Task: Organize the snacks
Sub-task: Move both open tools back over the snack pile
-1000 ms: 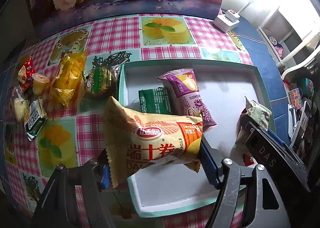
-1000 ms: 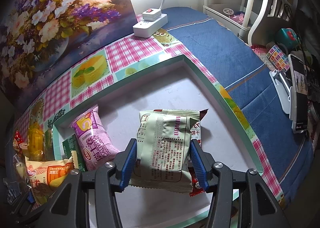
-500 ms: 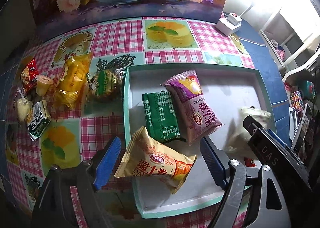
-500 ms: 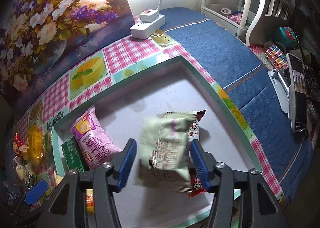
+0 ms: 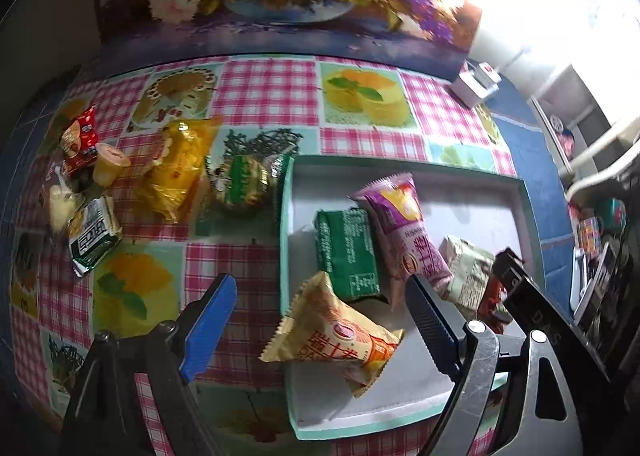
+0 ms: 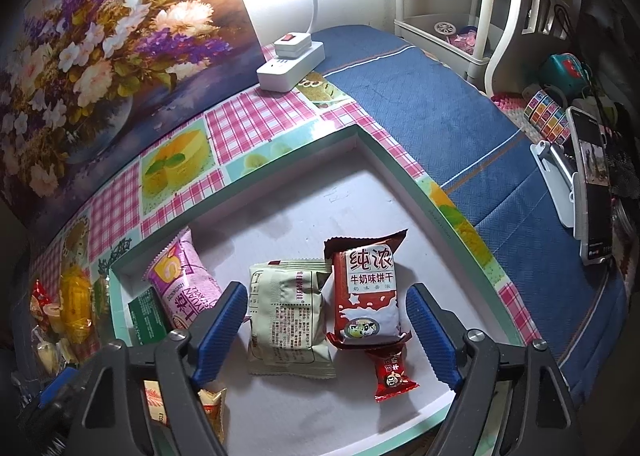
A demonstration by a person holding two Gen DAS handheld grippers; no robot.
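A teal-rimmed white tray (image 5: 286, 224) (image 6: 400, 160) holds several snacks. My left gripper (image 5: 320, 332) is open above an orange snack pack (image 5: 340, 340) that lies over the tray's left rim. A green pack (image 5: 347, 252) and a purple pack (image 5: 408, 232) (image 6: 184, 288) lie beside it. My right gripper (image 6: 324, 336) is open and empty over a pale green pack (image 6: 284, 320) (image 5: 466, 268), a red-and-white biscuit pack (image 6: 370, 292) and a small red pack (image 6: 392, 374).
On the checked tablecloth left of the tray lie a green-gold pack (image 5: 244, 184), a yellow bag (image 5: 180, 172), a jelly cup (image 5: 108, 164), a red pack (image 5: 80, 136) and a black-and-white pack (image 5: 94, 236). A power strip (image 6: 290, 64) and a phone on a stand (image 6: 592, 192) are to the right.
Both grippers opened and let go. The orange pack dropped onto the tray's left rim and the pale green pack dropped flat into the tray. Both grippers pulled back a little.
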